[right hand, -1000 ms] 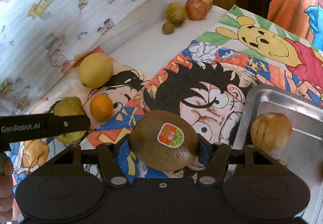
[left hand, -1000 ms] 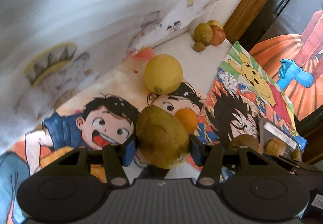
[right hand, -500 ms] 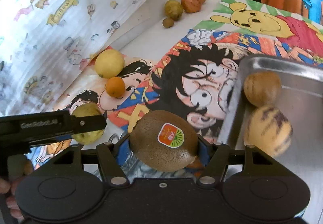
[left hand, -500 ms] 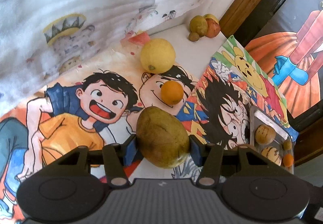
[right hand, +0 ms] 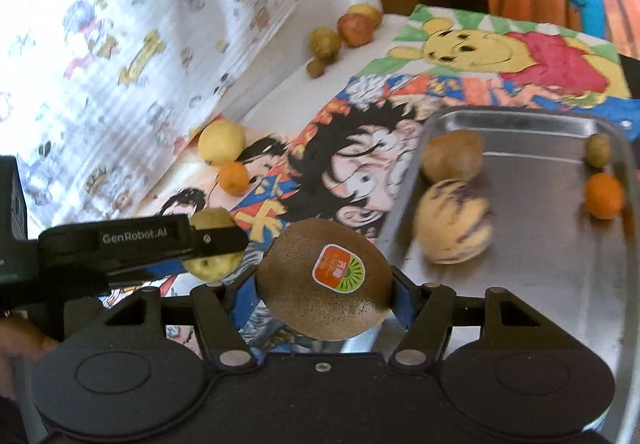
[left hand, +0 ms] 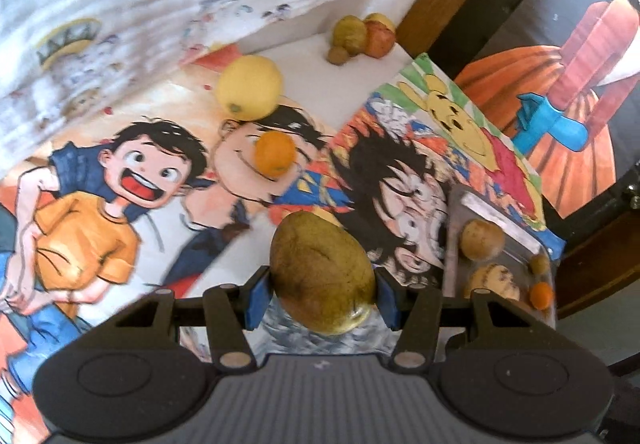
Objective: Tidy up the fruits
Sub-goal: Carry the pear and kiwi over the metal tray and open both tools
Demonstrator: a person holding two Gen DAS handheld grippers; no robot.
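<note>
Your right gripper [right hand: 323, 290] is closed on the kiwi [right hand: 324, 280], held above the near edge of the metal tray [right hand: 560, 276], likely so it drops inside. Your left gripper [left hand: 322, 290] clamps the green pear [left hand: 322, 278] over the cartoon mat [left hand: 120, 204].

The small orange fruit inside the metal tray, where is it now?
In the right wrist view, the small orange fruit lies by the metal tray's right wall, just below a small olive-green fruit.
</note>
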